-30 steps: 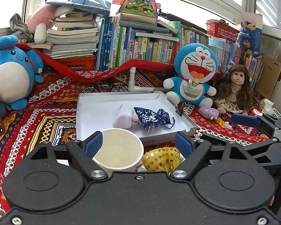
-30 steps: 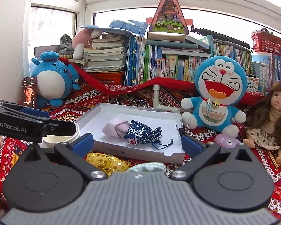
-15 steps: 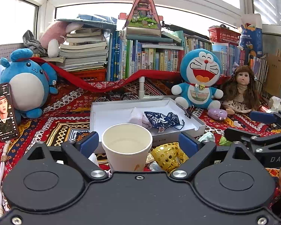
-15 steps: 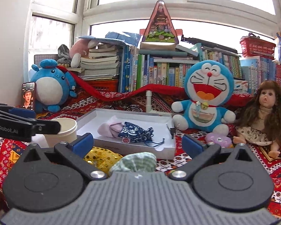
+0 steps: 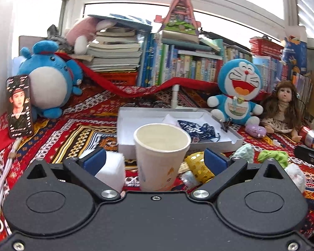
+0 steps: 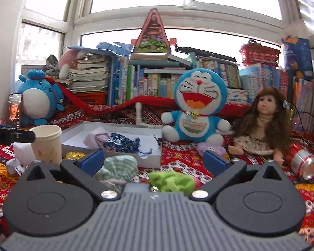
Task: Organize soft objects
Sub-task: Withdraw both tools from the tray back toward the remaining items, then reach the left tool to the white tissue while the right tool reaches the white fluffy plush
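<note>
A white shallow box (image 5: 233,140) (image 6: 149,160) holds a navy patterned pouch (image 5: 195,126) (image 6: 122,142) and a pale pink soft piece (image 6: 93,140). In front of it lie a gold sequin pouch (image 5: 195,163), a pale green checked cloth (image 6: 119,167) (image 5: 243,151), a lime green scrunchie (image 6: 170,181) (image 5: 273,156) and a white foam block (image 5: 113,170). My left gripper (image 5: 155,160) is open, with a paper cup (image 5: 161,154) (image 6: 47,144) standing between its fingers. My right gripper (image 6: 155,160) is open and empty above the cloth and the scrunchie.
A Doraemon plush (image 6: 195,106), a doll (image 6: 263,123), a blue round plush (image 5: 46,83), a phone (image 5: 19,106), a small purple toy (image 5: 255,130) and a can (image 6: 302,163) stand around on the patterned red cloth. Books fill the back.
Both grippers have pulled back and risen away from the box. The cup, the green cloth and the scrunchie show more fully now. Both stay open.
</note>
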The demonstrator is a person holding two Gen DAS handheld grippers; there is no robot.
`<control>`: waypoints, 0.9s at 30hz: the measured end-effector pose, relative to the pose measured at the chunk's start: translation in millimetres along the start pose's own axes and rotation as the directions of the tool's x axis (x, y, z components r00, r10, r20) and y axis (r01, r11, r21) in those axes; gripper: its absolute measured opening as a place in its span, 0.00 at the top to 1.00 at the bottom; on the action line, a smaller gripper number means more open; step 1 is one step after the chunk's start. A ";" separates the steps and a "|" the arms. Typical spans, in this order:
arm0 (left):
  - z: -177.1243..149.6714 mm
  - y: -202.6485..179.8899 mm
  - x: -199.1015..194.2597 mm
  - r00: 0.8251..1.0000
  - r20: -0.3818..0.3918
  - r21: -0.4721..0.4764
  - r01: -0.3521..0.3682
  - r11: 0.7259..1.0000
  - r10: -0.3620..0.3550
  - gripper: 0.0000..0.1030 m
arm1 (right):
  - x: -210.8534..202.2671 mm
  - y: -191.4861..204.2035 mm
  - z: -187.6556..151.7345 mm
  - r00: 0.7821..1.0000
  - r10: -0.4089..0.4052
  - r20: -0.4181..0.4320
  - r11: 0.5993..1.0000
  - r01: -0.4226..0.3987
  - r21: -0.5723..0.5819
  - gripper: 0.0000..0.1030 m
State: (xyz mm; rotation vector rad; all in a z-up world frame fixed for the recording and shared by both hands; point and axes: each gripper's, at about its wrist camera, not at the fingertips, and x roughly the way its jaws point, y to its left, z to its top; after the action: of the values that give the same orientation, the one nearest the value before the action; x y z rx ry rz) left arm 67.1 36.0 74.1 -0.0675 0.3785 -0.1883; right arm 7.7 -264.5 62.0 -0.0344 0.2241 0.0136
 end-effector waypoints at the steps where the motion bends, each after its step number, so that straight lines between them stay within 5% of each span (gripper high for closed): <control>1: -2.2 2.0 -0.1 1.000 0.001 -0.005 -0.009 1.000 0.009 0.03 | -1.1 -1.8 -2.9 1.000 -0.007 -0.005 1.000 0.007 0.002 0.00; 27: -53.6 22.6 8.0 0.987 -0.118 -0.005 -0.110 0.994 0.109 0.02 | 4.0 -28.7 -56.9 0.984 -0.041 -0.174 0.992 0.061 0.114 0.00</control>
State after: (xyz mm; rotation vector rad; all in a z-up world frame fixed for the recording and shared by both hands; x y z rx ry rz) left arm 58.2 55.0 19.2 -0.0464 0.4996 -0.0816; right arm -0.6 -295.2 6.6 0.0775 0.3955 -0.0541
